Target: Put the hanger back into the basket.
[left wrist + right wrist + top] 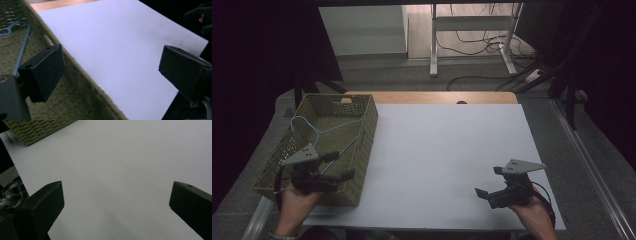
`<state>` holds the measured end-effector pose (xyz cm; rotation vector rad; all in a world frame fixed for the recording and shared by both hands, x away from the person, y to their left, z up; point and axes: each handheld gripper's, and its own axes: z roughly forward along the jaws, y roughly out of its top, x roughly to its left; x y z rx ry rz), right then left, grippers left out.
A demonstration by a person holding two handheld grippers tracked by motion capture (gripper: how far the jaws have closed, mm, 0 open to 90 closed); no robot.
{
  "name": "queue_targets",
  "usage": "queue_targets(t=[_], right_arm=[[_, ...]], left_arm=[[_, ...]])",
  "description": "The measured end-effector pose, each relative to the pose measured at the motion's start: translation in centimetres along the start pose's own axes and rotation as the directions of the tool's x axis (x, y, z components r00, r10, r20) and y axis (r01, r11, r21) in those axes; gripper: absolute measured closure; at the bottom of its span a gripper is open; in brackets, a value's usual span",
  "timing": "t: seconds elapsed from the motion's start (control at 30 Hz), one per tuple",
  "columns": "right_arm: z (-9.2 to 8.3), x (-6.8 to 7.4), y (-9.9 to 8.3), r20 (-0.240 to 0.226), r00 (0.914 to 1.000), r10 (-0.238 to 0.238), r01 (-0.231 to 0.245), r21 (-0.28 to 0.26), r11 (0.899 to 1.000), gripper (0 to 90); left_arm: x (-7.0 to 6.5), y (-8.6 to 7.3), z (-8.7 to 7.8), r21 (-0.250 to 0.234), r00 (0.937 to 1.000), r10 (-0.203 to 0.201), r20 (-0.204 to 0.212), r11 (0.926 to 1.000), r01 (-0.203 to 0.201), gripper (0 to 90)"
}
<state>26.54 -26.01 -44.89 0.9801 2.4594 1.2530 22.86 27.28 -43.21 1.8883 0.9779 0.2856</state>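
A white table (447,150) is seen with an olive basket (367,130) at its left edge, in which a blue hanger (319,131) is laid, while the left gripper (343,167) is held with jaws apart and empty over the basket's near right corner and the right gripper (488,181) is likewise held spread and empty at the near right.

One green woven basket (368,131), one blue wire hanger (319,131) and two hand-held grippers, left (340,166) and right (489,181).
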Motion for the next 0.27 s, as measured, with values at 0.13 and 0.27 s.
queue_targets(t=[0.13,0.27], right_arm=[[0.2,0.1,-0.2,-0.003,1.0000,-0.007,0.007,0.010,1.000,0.0],[0.5,0.1,-0.3,-0.006,0.9998,-0.019,0.019,0.020,1.000,0.0]], left_arm=[[-0.9,-1.3,1.0,0.070,0.9979,0.048,-0.043,0.9965,-0.045,3.2],[-0.8,-1.7,1.3,0.088,0.9961,0.062,-0.062,0.9945,-0.056,1.8]])
